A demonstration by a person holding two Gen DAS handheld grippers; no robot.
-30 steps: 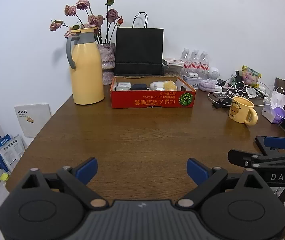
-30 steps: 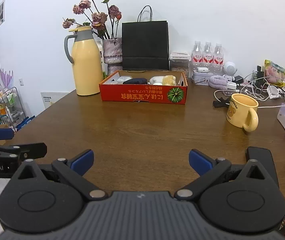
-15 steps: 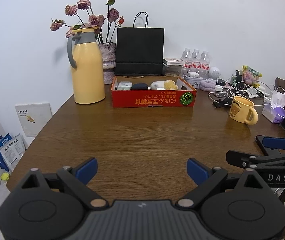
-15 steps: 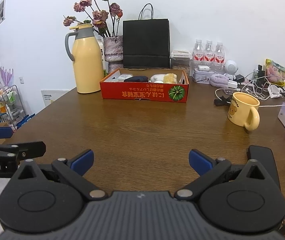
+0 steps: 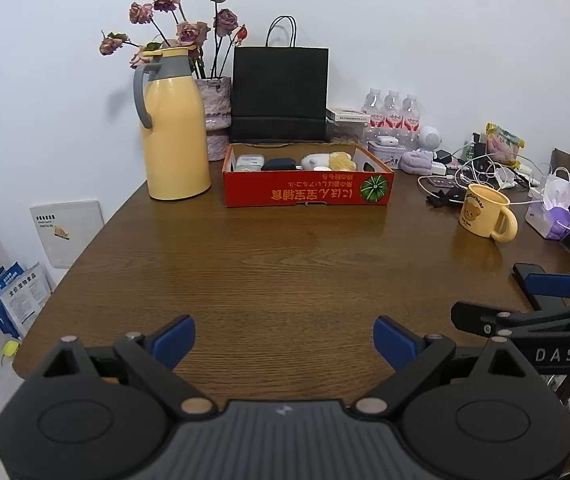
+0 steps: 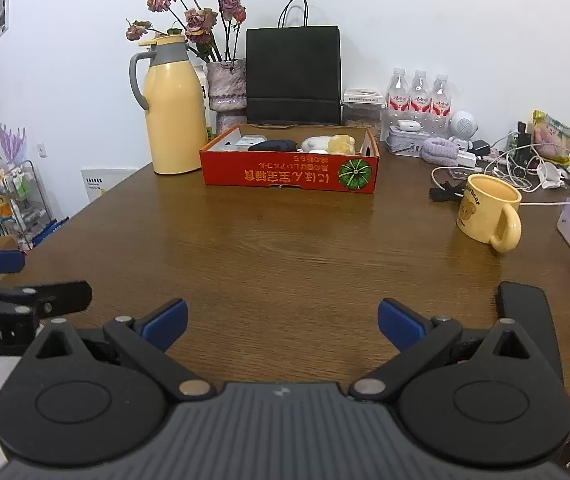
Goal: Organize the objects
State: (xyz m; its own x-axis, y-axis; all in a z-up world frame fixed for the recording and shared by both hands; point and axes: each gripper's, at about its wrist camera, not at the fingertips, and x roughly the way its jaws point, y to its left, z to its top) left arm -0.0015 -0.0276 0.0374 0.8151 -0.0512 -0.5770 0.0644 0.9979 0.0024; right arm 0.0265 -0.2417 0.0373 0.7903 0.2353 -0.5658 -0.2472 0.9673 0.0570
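Observation:
A red cardboard tray (image 5: pixel 308 192) (image 6: pixel 289 176) sits at the back of the brown table (image 5: pixel 285 264) and holds a white case, a dark pouch and a yellow-white plush. A yellow mug (image 5: pixel 485 214) (image 6: pixel 489 212) with a bear print stands at the right. My left gripper (image 5: pixel 284 340) is open and empty above the table's near edge. My right gripper (image 6: pixel 283 324) is open and empty beside it. Each gripper shows at the side of the other's view.
A yellow thermos (image 5: pixel 175 128), a vase of dried roses (image 5: pixel 217 120) and a black paper bag (image 5: pixel 281 96) stand behind the tray. Water bottles (image 5: pixel 393 114), cables (image 5: pixel 481 168), a purple tissue pack (image 5: pixel 553 216) and a black object (image 6: pixel 525 308) crowd the right side.
Both grippers have drawn slightly closer to the table and tilted a little; the scene shifts only a few pixels. Both stay open.

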